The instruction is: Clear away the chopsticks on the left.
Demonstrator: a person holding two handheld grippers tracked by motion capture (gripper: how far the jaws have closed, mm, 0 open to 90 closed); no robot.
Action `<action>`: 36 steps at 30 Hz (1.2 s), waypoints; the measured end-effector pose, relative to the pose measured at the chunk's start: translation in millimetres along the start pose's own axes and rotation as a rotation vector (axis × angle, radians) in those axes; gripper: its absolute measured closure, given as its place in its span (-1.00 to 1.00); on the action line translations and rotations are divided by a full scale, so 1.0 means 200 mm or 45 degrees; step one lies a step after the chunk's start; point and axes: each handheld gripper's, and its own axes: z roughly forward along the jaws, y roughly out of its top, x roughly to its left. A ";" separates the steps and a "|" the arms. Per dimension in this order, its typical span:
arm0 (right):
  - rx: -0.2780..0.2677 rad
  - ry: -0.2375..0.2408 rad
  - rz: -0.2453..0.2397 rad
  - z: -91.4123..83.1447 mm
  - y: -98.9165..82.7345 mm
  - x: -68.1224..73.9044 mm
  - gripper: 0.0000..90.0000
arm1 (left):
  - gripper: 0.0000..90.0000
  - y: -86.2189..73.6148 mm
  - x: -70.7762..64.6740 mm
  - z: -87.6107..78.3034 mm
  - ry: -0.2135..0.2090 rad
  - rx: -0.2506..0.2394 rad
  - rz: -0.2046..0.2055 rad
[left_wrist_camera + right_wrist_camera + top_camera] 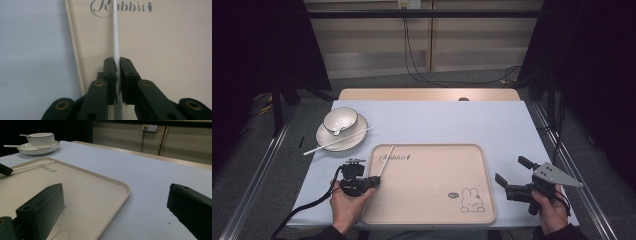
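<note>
Pinching a white chopstick point(115, 32) over the tray point(432, 200) at 9 o'clock, the left claw point(373, 181) gripped near one end; slippage or rotation was likely. The right claw point(510, 172), spread empty, hovered at 3 o'clock.

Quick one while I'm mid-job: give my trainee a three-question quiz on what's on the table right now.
1. True or false: the left tool is shut on a white chopstick.
2. Where is the spoon? A) on the tray B) in the bowl C) on the cloth
3. Fill in: the right tool is ___.

Key: 1 true; 2 B; 3 open, holding nothing. A second chopstick lies across the plate.
</note>
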 end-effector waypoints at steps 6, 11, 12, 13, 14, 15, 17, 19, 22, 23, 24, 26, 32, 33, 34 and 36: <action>0.002 0.003 -0.003 0.00 0.00 0.00 -0.98 | 0.76 0.00 0.00 0.00 -0.017 0.000 -0.008; 0.002 0.004 -0.001 0.00 0.00 0.00 -0.98 | 0.55 0.01 0.01 -0.01 -0.064 0.004 0.035; 0.002 0.004 0.002 0.00 0.00 0.00 -0.98 | 0.57 0.01 0.01 -0.01 -0.063 -0.005 0.053; 0.002 0.000 0.003 0.00 0.00 0.00 -0.98 | 0.57 0.01 0.01 -0.03 -0.076 -0.016 0.087; 0.002 0.000 0.002 0.00 0.00 0.00 -0.98 | 0.48 0.02 0.02 -0.04 -0.078 -0.034 0.122; 0.003 0.000 0.000 0.00 0.00 0.00 -0.98 | 0.41 0.03 0.03 -0.05 -0.075 -0.042 0.144; 0.001 0.003 0.001 0.00 0.00 0.00 -0.98 | 0.26 0.04 0.04 -0.09 -0.095 -0.087 0.213; 0.000 0.005 0.001 0.00 0.00 0.00 -0.98 | 0.10 0.05 0.05 -0.12 -0.109 -0.127 0.271; -0.004 0.006 -0.001 0.00 0.00 0.00 -0.98 | -0.17 0.06 0.07 -0.16 -0.137 -0.198 0.332; -0.005 0.004 0.001 0.00 0.00 0.00 -0.98 | -0.29 0.06 0.07 -0.17 -0.155 -0.213 0.372; -0.005 0.005 0.001 0.00 0.00 0.00 -0.98 | -0.36 0.07 0.09 -0.18 -0.174 -0.221 0.403; -0.006 0.007 0.001 0.00 0.00 0.00 -0.98 | -0.50 0.08 0.11 -0.21 -0.154 -0.245 0.433; 0.000 0.003 0.003 0.00 0.00 0.00 -0.98 | -0.56 0.11 0.19 -0.31 -0.067 -0.333 0.491; 0.000 0.001 0.002 0.00 0.00 0.00 -0.98 | -0.61 0.13 0.22 -0.33 -0.073 -0.332 0.495; 0.000 -0.001 0.005 0.00 0.00 0.00 -0.98 | -0.66 0.14 0.25 -0.34 -0.074 -0.332 0.506; 0.000 -0.002 0.005 0.00 0.00 0.00 -0.98 | -0.73 0.16 0.30 -0.36 -0.122 -0.348 0.520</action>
